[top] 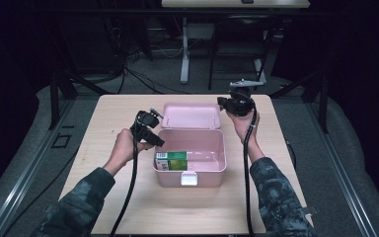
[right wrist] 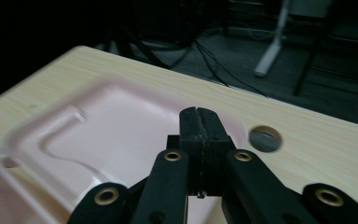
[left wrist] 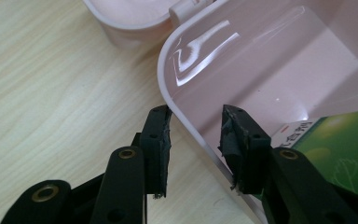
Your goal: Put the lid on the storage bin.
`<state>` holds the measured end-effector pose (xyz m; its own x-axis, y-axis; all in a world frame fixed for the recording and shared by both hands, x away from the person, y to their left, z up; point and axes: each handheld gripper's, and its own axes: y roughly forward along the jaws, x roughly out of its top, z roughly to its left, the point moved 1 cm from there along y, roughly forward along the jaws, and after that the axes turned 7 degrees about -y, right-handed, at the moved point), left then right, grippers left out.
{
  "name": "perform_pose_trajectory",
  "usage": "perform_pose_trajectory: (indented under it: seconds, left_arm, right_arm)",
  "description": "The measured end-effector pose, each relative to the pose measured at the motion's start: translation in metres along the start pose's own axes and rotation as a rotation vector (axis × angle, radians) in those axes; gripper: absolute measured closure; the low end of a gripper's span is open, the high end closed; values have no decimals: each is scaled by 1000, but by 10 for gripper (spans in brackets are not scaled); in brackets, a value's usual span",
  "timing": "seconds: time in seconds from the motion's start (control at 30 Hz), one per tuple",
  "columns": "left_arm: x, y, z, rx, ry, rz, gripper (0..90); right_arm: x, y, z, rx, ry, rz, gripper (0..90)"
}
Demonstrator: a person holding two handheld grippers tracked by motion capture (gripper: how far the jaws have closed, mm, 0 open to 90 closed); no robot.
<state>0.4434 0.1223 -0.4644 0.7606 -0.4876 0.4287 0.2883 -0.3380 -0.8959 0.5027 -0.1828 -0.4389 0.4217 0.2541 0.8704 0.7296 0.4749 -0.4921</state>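
Note:
An open pink plastic box (top: 224,158) stands mid-table, its lid (top: 191,116) lying flat behind it. A green carton (top: 172,160) lies inside at the left end. My left gripper (top: 156,141) is at the box's left wall. In the left gripper view its jaws (left wrist: 196,114) straddle the box rim (left wrist: 161,70), one outside and one inside, with a gap between the pads, and the carton (left wrist: 340,149) lies just beyond. My right gripper (top: 223,102) hovers by the lid's far right corner. Over the lid (right wrist: 112,126) the right gripper (right wrist: 197,111) is shut on nothing.
The wooden table (top: 123,197) has bare room in front and on both sides of the box. A round hole (right wrist: 265,138) in the tabletop sits near the far edge. Beyond the table are a dark floor, cables and desk legs (top: 184,49).

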Motion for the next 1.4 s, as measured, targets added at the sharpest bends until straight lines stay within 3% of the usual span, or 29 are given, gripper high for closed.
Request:
perform_pose_trajectory:
  seconds: [0.1, 0.33, 0.57, 0.8, 1.0, 1.17, 1.4]
  left_arm:
    - [0, 1, 0, -1, -9, 0, 630]
    - [0, 2, -1, 11, -12, 5, 632]
    - [0, 5, -1, 16, -22, 1, 632]
    - [0, 5, -2, 20, -17, 2, 634]
    - [0, 6, -2, 21, -11, 0, 634]
    - [0, 6, -2, 22, -9, -1, 634]
    - [-1, 5, -3, 28, -6, -5, 635]
  right_arm:
    - [-7, 8, -10, -32, 45, 53, 834]
    - [-25, 28, -23, -30, 106, 115, 734]
    - [-34, 53, -23, -53, 105, 174, 723]
    - [-32, 70, -26, -75, 137, 199, 700]
    - [-36, 82, -25, -92, 136, 224, 682]
    - [-38, 82, -27, -91, 186, 216, 733]
    - [-35, 81, -22, -130, 194, 185, 772]
